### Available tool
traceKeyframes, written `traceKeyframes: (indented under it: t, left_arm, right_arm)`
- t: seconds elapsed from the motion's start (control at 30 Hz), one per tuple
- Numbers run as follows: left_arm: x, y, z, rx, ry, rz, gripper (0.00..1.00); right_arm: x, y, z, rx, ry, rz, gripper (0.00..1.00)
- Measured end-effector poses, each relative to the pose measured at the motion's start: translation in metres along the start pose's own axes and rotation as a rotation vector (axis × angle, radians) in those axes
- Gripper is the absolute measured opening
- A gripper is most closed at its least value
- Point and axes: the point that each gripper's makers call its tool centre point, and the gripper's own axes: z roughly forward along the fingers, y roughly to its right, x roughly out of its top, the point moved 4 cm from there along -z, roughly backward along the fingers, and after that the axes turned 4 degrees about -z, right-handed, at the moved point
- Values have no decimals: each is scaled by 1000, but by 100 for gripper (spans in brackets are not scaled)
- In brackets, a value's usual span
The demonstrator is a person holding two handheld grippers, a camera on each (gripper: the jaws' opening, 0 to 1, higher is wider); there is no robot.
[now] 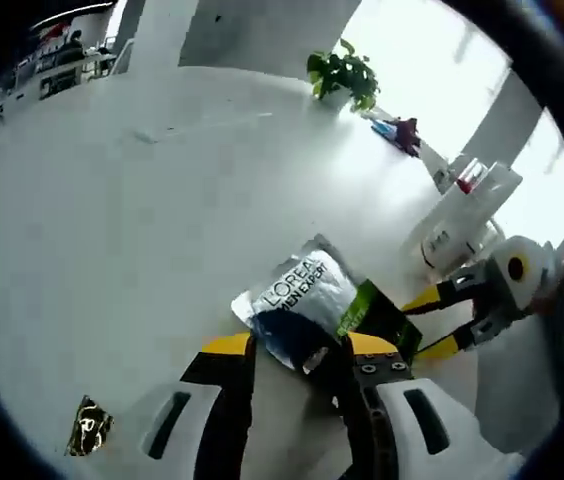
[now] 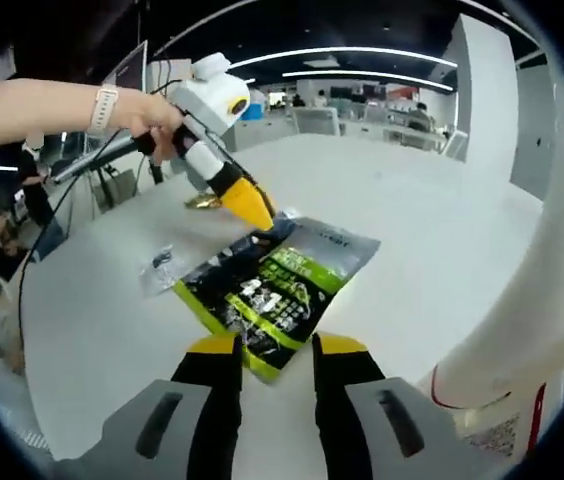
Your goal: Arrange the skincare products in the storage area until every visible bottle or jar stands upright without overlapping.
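While both grippers meet over the white table [image 2: 442, 230], the left gripper [image 1: 297, 360] is clamped on the edge of a silver pouch [image 1: 297, 295] marked L'OREAL, its jaws nearly together. That pouch lies flat, overlapping a green-and-black pouch [image 2: 262, 295]. Right gripper [image 2: 274, 360] pinches the green pouch's near corner between its narrowed jaws. A white bottle [image 1: 442, 240] stands just beside the right gripper. Small gold packet [image 1: 89, 428] lies apart, near the left jaw. A potted plant [image 1: 342, 78] sits far back.
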Motion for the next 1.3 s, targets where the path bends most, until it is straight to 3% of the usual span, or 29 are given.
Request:
traceKeyframes:
  t: [0.1,0.2,0.37,0.47,0.57,0.63,0.73,0.8,1.0,1.07,1.2,1.3]
  left_arm:
    - [-7,2,2,-10,24,-36,31]
    - [-12,11,5,-78,36,-104,27]
    - [-16,11,3,-78,60,-144,25]
    - [-20,17,4,-102,31,-160,22]
    - [-22,16,4,-100,46,-188,21]
    - [-23,16,3,-108,64,-210,19]
    - [-16,20,-3,-168,158,-283,13]
    - [-16,25,-4,-193,183,-288,9]
    - [-25,31,7,-173,141,-281,9]
    - [-25,32,7,-164,146,-319,8]
    - [-28,58,9,-162,148,-354,3]
    - [-26,57,7,-132,151,-327,2]
  right_arm:
    - [1,-1,3,8,0,-2,25]
    - [2,-3,4,10,0,-19,24]
    - [2,1,4,9,-2,-21,21]
    - [2,1,4,9,-4,-17,20]
    - [2,1,4,6,-3,-22,20]
    - [2,1,4,4,-3,-25,20]
    - [2,0,4,4,0,-24,19]
    - [2,0,4,6,-1,-24,19]
    - [2,0,5,7,0,-25,19]
    - [2,0,4,7,-1,-25,19]
    - [2,1,5,4,0,-26,19]
    - [2,1,5,4,4,-34,19]
